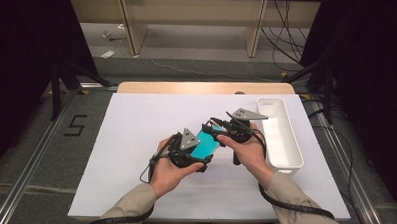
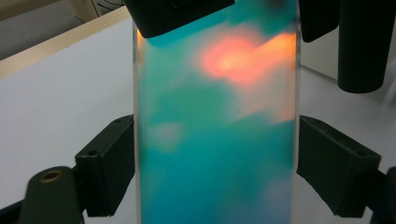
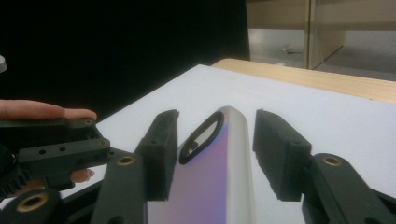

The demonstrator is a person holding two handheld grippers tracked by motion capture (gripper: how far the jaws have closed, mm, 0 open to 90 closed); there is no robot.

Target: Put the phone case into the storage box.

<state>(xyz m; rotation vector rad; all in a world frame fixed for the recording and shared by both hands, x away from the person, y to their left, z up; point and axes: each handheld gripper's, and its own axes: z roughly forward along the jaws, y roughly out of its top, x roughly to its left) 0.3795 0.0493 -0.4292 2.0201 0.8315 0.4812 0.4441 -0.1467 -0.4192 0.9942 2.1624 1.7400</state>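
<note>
Two tongs meet over one teal phone [image 1: 206, 144]: left tongs [image 1: 201, 153] pinch its sides, right tongs [image 1: 217, 130] straddle its 1 o'clock end, spread; phone's middle hidden by hands.

A white rectangular bin [image 1: 280, 137] stands lengthwise near the right edge of the white table surface [image 1: 135, 135]. A strip of light wood tabletop [image 1: 202, 87] shows along the far edge of the white surface, and it also appears in the right gripper view [image 3: 303, 77]. Beyond the table, wooden shelf uprights [image 1: 132, 27] stand on a grey floor, with dark cables [image 1: 284, 40] trailing at the right and a "5" marking [image 1: 76, 125] on the floor at the left.
</note>
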